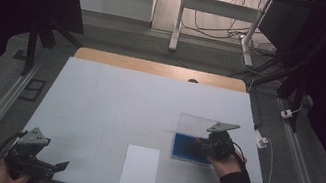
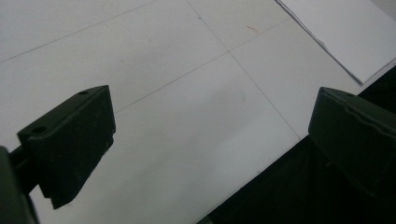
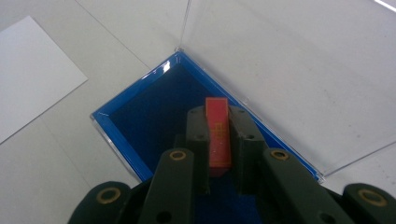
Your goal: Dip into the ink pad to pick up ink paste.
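Observation:
A shallow blue-lined case (image 3: 154, 116) with a clear lid (image 3: 289, 79) swung open lies on the white table at the right (image 1: 187, 146). My right gripper (image 3: 218, 114) hangs over the blue lining, shut on a thin red card-like piece (image 3: 218, 135) held upright between its pads. Seen from above, that gripper (image 1: 203, 145) sits at the case's right side. My left gripper (image 1: 62, 165) rests near the table's front left corner, its jaws wide apart (image 2: 210, 140) with nothing between them.
A white sheet of paper (image 1: 139, 169) lies at the front middle of the table, and its corner shows in the left gripper view (image 2: 341, 32). The table's front edge (image 2: 261, 172) runs just beneath the left jaws. Table legs and cables stand beyond the far edge.

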The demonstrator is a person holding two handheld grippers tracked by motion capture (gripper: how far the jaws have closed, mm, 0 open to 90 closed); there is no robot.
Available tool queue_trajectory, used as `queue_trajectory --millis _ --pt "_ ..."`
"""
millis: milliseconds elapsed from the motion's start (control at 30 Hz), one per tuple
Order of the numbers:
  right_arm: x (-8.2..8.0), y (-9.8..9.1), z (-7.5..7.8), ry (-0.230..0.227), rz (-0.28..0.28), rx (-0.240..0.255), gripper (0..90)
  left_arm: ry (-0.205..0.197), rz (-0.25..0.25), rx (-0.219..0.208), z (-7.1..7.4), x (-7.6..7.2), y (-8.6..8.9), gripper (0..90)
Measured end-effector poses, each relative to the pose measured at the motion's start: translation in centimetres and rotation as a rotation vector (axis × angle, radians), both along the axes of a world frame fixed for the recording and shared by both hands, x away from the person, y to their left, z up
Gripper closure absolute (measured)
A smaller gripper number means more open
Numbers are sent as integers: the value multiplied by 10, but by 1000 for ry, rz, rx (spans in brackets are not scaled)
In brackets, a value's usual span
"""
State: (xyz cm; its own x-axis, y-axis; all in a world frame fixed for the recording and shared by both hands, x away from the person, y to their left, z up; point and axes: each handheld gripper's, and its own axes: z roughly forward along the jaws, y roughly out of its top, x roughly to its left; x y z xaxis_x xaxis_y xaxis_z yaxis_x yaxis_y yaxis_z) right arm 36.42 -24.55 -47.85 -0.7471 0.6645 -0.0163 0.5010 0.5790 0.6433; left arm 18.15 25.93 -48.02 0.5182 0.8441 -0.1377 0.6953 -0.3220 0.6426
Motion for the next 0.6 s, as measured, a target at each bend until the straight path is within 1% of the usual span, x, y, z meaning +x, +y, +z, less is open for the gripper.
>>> queue_trajectory --millis 200,267,367,467,500,600 --pt "1 1 -2 5 1 -7 802 0 0 1 0 0 0 12" --pt "2 0 -3 16 -7 0 803 1 0 2 0 0 0 12" --pt "2 0 -4 20 -12 1 805 2 1 1 0 0 0 12" --pt "0 4 -4 2 -9 -21 805 3 1 3 0 0 0 12" --pt "-1 6 -4 -10 0 -41 805 4 2 3 0 0 -1 12" --pt "-6 11 -4 -43 11 -80 805 6 3 1 0 1 -1 12"
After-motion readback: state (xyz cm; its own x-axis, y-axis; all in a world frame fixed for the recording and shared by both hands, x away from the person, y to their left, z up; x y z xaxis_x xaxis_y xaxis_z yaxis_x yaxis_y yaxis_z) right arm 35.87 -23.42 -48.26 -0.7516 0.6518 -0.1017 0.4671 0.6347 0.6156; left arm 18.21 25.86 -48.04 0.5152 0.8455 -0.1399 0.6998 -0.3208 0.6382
